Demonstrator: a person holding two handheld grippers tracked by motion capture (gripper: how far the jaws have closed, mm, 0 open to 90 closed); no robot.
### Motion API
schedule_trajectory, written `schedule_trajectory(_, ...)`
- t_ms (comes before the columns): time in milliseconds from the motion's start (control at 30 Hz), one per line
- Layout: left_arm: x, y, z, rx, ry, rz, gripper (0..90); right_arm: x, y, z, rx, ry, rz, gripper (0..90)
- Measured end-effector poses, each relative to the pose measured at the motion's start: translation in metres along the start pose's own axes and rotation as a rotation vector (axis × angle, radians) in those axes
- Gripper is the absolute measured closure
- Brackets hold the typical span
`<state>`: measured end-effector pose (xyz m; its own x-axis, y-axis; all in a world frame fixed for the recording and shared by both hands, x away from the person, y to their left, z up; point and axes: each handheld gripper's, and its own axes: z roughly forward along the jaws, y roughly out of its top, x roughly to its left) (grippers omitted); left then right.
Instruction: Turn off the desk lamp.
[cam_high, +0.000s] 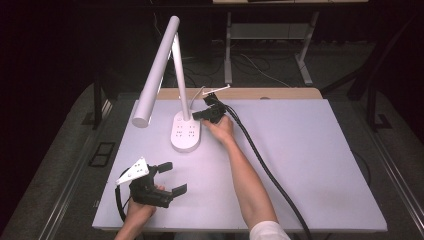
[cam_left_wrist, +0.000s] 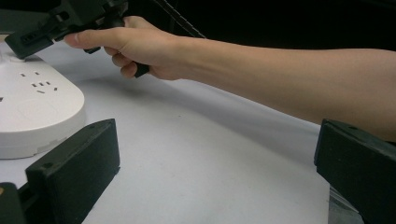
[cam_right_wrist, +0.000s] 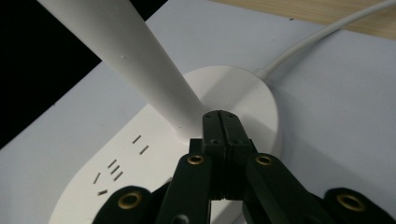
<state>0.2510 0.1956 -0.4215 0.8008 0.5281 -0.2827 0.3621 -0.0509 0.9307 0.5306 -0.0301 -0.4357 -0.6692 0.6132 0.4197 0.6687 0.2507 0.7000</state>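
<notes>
Two hand-held grippers are yours. Your right hand-held gripper (cam_high: 196, 115), mid-frame, is pressed together at the lamp base (cam_high: 185, 133). Your left hand-held gripper (cam_high: 172, 177), lower left, is spread wide.

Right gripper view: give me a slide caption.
Shut right hand-held gripper poised over the white lamp base, tips beside the lamp stem.

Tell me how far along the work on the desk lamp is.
Done: the right gripper is shut, its tips down at the lamp base beside the stem. In hand: apparently pressing there, though contact is unclear. Left: the lamp head looks unlit; the left gripper hangs open, idle.
</notes>
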Motion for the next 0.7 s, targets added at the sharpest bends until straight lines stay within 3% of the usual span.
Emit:
schedule_trajectory(133,0.000,-0.001,0.001,0.003,0.002,-0.002,0.0,0.000,-0.002,0.001,-0.011,0.012,0.028,90.0)
schedule_trajectory(433,-0.001,-0.001,0.001,0.004,0.001,0.001,0.0,0.006,-0.004,0.008,-0.020,0.003,0.011,90.0)
schedule_trajectory(500,0.000,-0.001,0.000,0.003,0.001,-0.005,0.0,0.009,-0.002,0.006,-0.005,-0.020,-0.009,90.0)
schedule_trajectory(700,0.000,-0.001,0.000,0.004,0.002,-0.004,0.0,0.005,-0.002,0.003,-0.012,-0.013,0.009,90.0)
